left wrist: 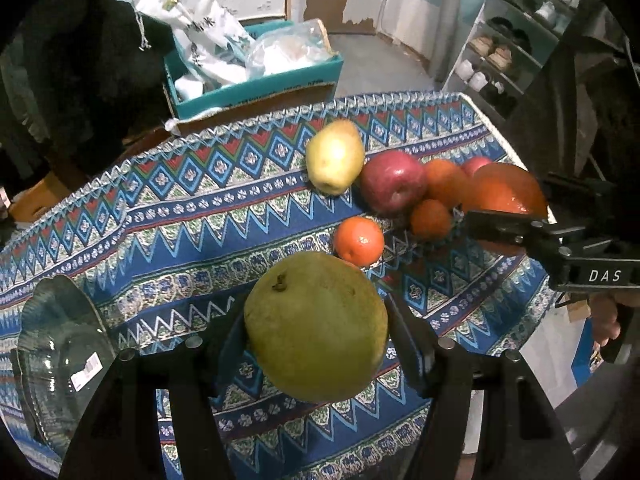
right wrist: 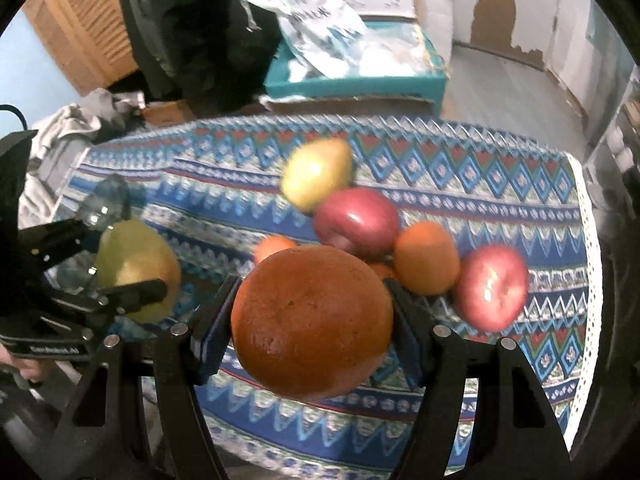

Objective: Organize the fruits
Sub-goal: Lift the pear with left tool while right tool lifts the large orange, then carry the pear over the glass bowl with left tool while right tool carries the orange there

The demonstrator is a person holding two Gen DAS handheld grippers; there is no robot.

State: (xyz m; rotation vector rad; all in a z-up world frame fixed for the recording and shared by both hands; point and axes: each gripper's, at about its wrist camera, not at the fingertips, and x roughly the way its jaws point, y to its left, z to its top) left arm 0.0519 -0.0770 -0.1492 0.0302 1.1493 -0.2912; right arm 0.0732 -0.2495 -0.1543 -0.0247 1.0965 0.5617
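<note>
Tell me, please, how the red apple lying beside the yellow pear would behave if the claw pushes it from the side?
The red apple is round, so it would likely roll, not slide. Its glossy skin looks smooth, so the pads might slip. It touches the yellow pear and an orange, so a push would probably move them as well.

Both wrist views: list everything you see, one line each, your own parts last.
Green pear: one, held in left gripper.
Big orange: one, held in right gripper.
Yellow pear: one, on the cloth, far side.
Red apples: two, dark red, in the fruit cluster.
Small oranges: three, beside the apples.
Glass bowl: one, clear, left table edge.
Tablecloth: one, blue patterned.
Teal box: one, behind the table.
Left gripper, right gripper: black, jaws clamped on fruit.
</note>
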